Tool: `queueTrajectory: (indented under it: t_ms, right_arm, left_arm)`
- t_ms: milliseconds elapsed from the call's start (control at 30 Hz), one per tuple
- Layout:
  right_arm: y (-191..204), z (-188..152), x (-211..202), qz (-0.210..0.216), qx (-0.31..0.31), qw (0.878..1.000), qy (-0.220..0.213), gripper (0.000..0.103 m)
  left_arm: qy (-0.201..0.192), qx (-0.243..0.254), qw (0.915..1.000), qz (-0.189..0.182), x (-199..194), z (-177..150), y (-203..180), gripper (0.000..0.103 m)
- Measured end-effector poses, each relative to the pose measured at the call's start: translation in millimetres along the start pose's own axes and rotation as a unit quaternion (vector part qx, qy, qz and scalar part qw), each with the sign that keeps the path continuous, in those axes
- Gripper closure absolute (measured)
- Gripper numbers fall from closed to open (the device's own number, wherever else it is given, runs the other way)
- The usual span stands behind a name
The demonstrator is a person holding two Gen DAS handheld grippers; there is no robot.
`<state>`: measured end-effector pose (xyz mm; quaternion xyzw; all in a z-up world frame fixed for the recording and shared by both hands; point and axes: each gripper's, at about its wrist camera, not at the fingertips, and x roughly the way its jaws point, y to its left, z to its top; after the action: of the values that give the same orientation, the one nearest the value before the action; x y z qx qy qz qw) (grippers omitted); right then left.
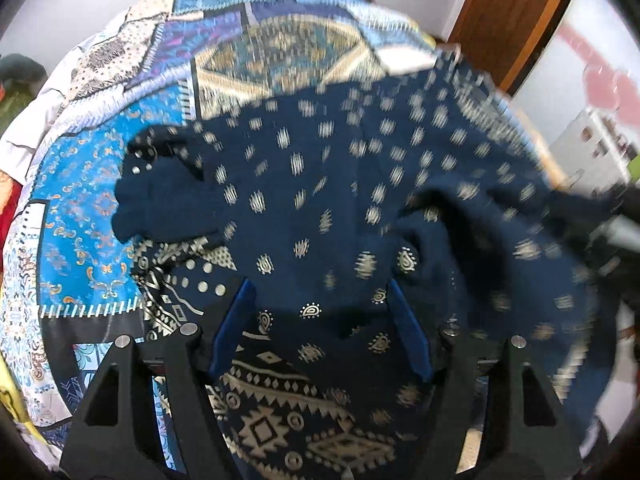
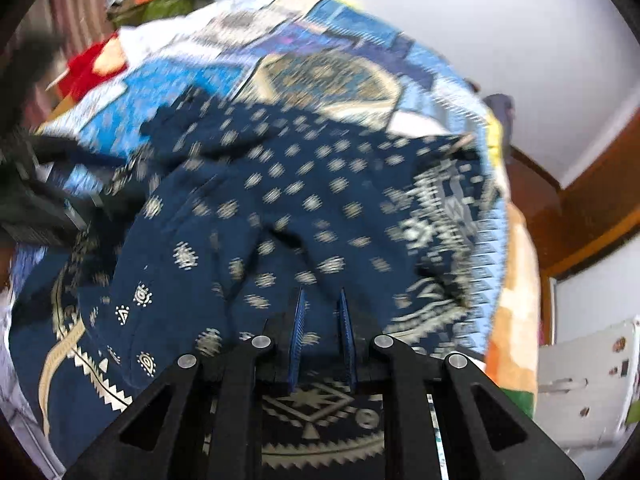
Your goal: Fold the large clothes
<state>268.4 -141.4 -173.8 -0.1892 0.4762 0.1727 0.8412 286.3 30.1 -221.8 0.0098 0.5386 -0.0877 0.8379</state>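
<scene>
A large navy garment [image 1: 320, 184] with a beige paisley print and a patterned border lies spread on the patchwork bedspread [image 1: 88, 216]. My left gripper [image 1: 322, 304] hangs just above it, its blue pads [image 1: 240, 316] wide apart and open, with cloth lying under the gap and nothing pinched. In the right wrist view the same garment [image 2: 288, 208] is bunched into a raised fold. My right gripper [image 2: 322, 300] is shut on that fold, its blue pads [image 2: 299, 324] nearly together. The left gripper shows there as a dark blur [image 2: 36, 200] at the left.
The bedspread [image 2: 328, 76] covers the bed up to a white wall. A brown wooden door frame [image 1: 516, 12] stands at the right, and a white appliance with magnets [image 2: 584, 384] beside the bed. Red and green items [image 2: 92, 64] lie at the far left.
</scene>
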Motion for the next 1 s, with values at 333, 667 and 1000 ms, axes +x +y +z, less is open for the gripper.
queueTrajectory:
  t_ms: [333,667,1000]
  right_arm:
    - [-5.5,-14.5,39.7,-0.076,-0.023,0.996,0.03,0.09]
    - [-66.7,-35.9,21.1,-0.043,0.085,0.995,0.013,0.01]
    - [-114.2,-15.1,10.0,0.061,0.188,0.98,-0.008,0.01]
  left_arm:
    - [-0.008,-0.016,0.9998,0.012,13.3,-24.5,13.5,0.011]
    - [-0.009,-0.076,0.997,-0.013,-4.5,-45.7,49.2,0.011]
    - [-0.052,-0.134,0.9891,0.033,-44.6,-14.5,119.8,0.008]
